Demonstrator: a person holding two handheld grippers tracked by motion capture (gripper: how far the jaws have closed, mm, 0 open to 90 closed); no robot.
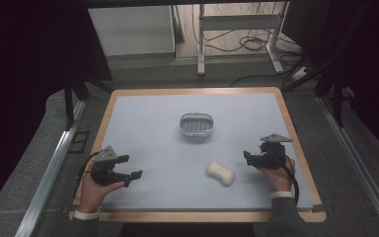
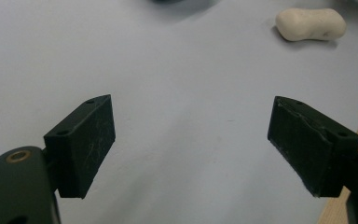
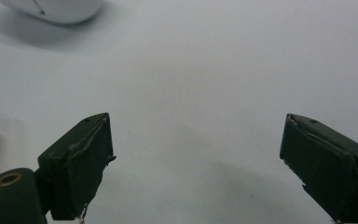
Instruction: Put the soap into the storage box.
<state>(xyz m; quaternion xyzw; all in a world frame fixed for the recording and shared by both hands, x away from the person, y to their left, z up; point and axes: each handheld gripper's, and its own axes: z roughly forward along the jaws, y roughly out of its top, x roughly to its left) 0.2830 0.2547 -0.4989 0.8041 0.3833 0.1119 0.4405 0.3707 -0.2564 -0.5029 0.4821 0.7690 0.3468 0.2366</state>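
The left gripper (image 1: pixel 131 167) rests low over the near-left part of the table, jaws spread wide with nothing between them; in the left gripper view the two black pads (image 2: pixel 86 144) stand well apart over bare mat. The right gripper (image 1: pixel 248 156) sits at the near-right, also released — its jaws gape just as wide in the right gripper view, with only pale surface in the gap.

Between the two tools, nearer the right one, lies the soap bar (image 1: pixel 220 173) — cream-coloured, waisted in the middle, flat on the mat and touched by neither gripper. The left gripper view catches it far off at the upper right (image 2: pixel 311 24).

Farther back, near the middle of the table, stands a small oval soap dish (image 1: pixel 196 124) with a slatted floor, well apart from the bar.

The table (image 1: pixel 296 143) is a light blue-grey mat framed by a pale wooden rim. Around it is grey carpet, with metal rails (image 1: pixel 49 173) along both sides. Beyond the far edge are the legs of a white desk frame (image 1: pixel 201 44) and loose cables (image 1: pixel 251 44) on the floor; the room's sides are dark.

Both hands come in from the bottom edge, the left hand (image 1: pixel 93 190) gripping its tool from below and angled inward, the right hand (image 1: pixel 279 175) likewise, pointing its tool leftward.
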